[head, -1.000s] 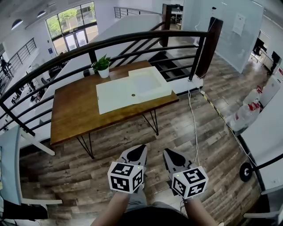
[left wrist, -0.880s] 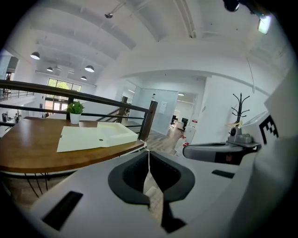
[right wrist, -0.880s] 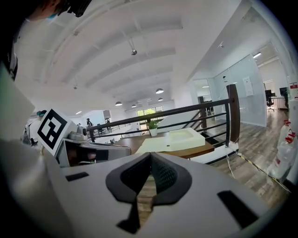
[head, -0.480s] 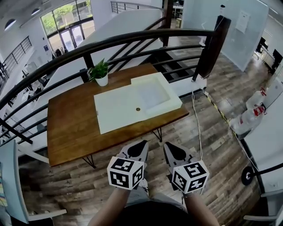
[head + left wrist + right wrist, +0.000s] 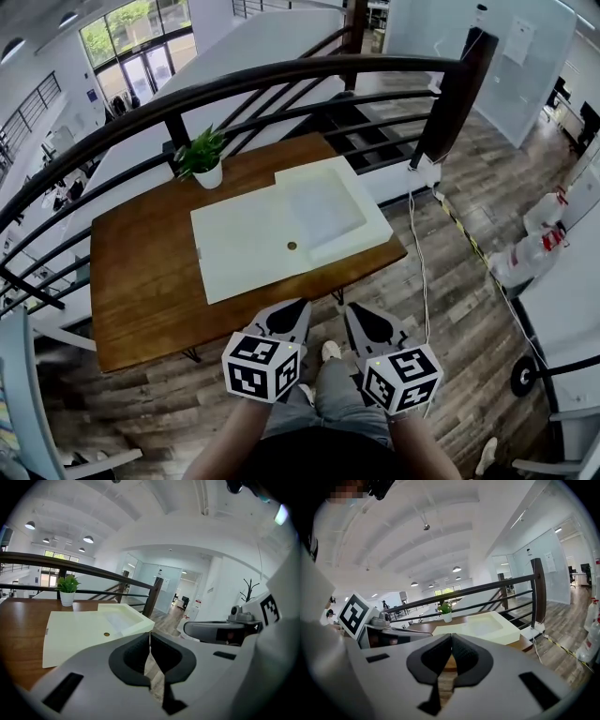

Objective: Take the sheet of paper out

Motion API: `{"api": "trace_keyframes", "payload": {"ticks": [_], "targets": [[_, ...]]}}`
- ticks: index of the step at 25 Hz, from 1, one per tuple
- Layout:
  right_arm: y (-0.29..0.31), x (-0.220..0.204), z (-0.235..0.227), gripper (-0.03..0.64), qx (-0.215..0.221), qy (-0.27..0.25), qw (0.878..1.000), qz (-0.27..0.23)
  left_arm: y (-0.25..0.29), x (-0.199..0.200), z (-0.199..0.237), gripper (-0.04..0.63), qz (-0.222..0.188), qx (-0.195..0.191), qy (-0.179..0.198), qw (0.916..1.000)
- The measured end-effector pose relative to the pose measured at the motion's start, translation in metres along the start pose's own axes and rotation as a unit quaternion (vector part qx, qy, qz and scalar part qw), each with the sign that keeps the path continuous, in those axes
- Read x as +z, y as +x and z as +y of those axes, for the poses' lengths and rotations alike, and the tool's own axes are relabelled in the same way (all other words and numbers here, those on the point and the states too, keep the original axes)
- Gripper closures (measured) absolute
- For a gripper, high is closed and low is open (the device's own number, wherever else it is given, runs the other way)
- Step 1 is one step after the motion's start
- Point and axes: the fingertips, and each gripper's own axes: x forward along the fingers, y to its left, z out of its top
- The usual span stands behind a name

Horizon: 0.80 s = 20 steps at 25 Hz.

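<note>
A dark railing (image 5: 281, 80) curves round the far side of a wooden table (image 5: 141, 281) that stands on a plank floor (image 5: 450, 291). A big pale mat (image 5: 239, 253) lies flat on the table and covers much of its right half. A shallow cream tray (image 5: 370, 225) sits on the mat's right part, with its far right corner near the table's edge.

Inside the tray's recess lies the sheet (image 5: 325, 206), flat and slightly greyer than the walls around it. It fills the recess almost wall to wall, so its edges are hard to tell from the tray's floor. Its long axis runs from the near edge of the table toward the railing, leaning a little leftward at the far end, parallel to the tray's long sides.

The left gripper (image 5: 292, 317) and right gripper (image 5: 361, 319) hang side by side over the floor, just short of the table's near edge and touching nothing. Both point toward the tray. Each has its jaws pressed together with nothing between them.

A white pot (image 5: 208, 175) at the table's far edge, left of the tray and off the mat, holds a green plant (image 5: 202, 150). A small brown disc (image 5: 292, 246) rests on the mat, just beside the tray's near left corner.
</note>
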Motion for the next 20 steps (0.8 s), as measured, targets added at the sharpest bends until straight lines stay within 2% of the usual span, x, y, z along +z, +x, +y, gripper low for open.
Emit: {"api": "trace_keyframes", "payload": {"ticks": [11, 20], "targets": [[0.084, 0.020, -0.049, 0.591, 0.045, -0.009, 0.999, 0.027, 0.062, 0.031, 0.061, 0.574, -0.001, 0.045, -0.024, 0.9987], [0.156, 0.026, -0.086, 0.591, 0.081, 0.001, 0.994, 0.067, 0.119, 0.046, 0.122, 0.574, 0.027, 0.093, -0.050, 0.9941]]}}
